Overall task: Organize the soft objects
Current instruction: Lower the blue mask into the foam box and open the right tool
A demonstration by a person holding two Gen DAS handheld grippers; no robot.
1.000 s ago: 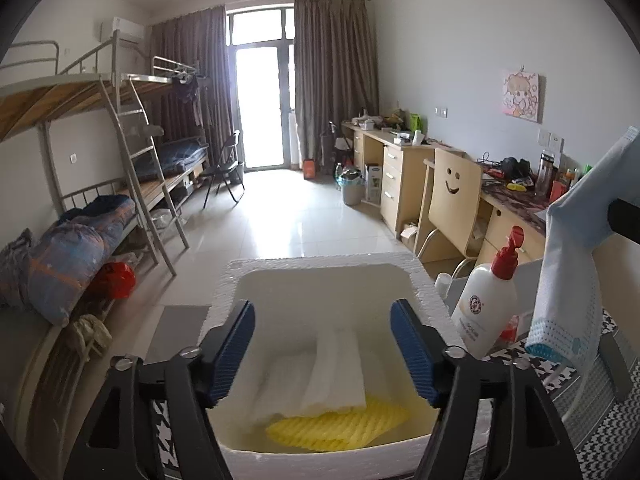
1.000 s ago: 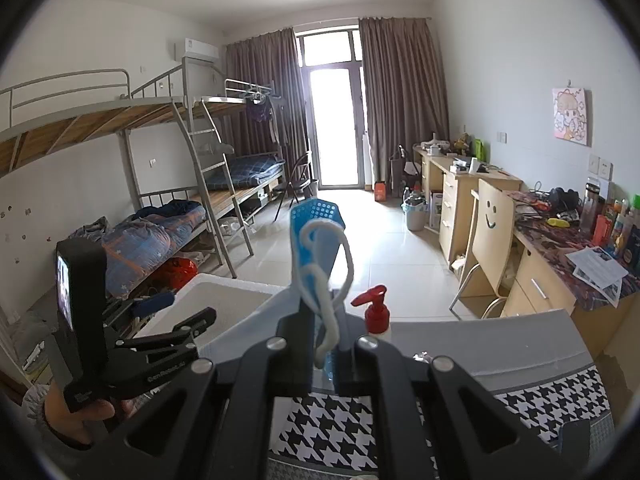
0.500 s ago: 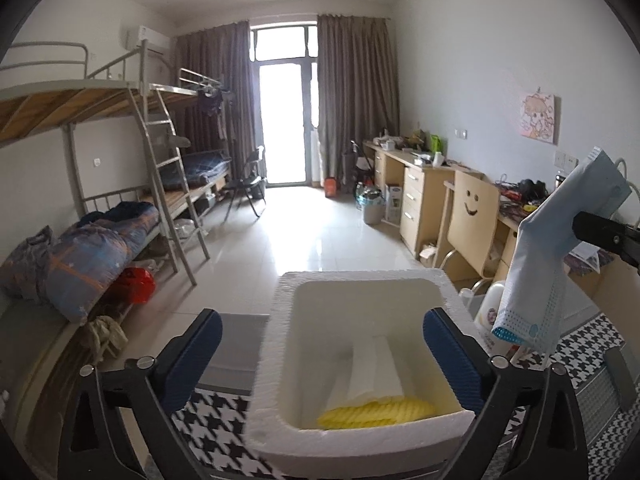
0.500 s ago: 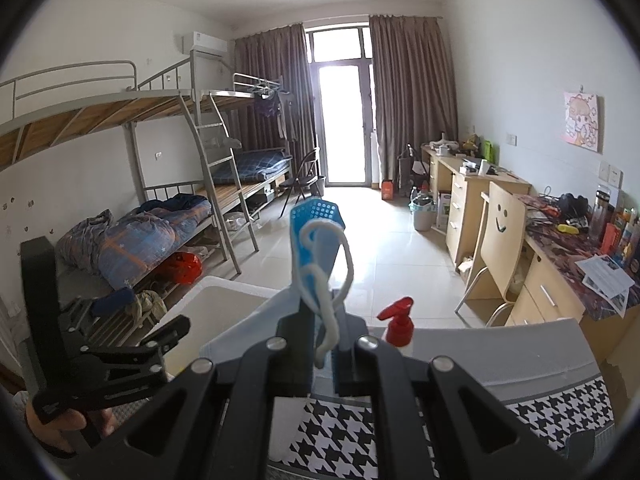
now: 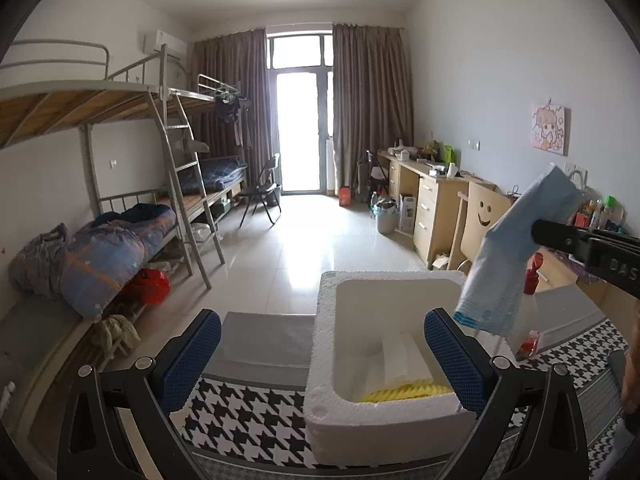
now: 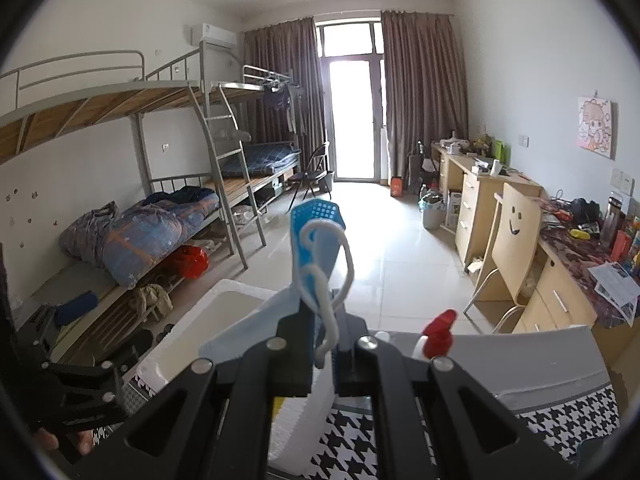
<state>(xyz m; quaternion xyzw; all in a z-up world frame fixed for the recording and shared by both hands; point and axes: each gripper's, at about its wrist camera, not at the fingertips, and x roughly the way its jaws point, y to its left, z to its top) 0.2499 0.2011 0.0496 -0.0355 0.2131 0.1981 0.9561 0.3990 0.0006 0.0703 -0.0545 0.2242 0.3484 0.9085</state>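
Now my right gripper (image 6: 322, 344) clamps pale blue pleated face mask (image 5: 516, 248), dangling above right rim of white foam box (image 5: 320, 344), ready to drop beside yellow ridged sponge (image 5: 404, 392). My left gripper (image 5: 320, 356) gapes wide, empty, clear of drop.

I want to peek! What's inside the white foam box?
Inside the white foam box: folded white sheets lying over yellow wavy foam. The near wall hides the rest.
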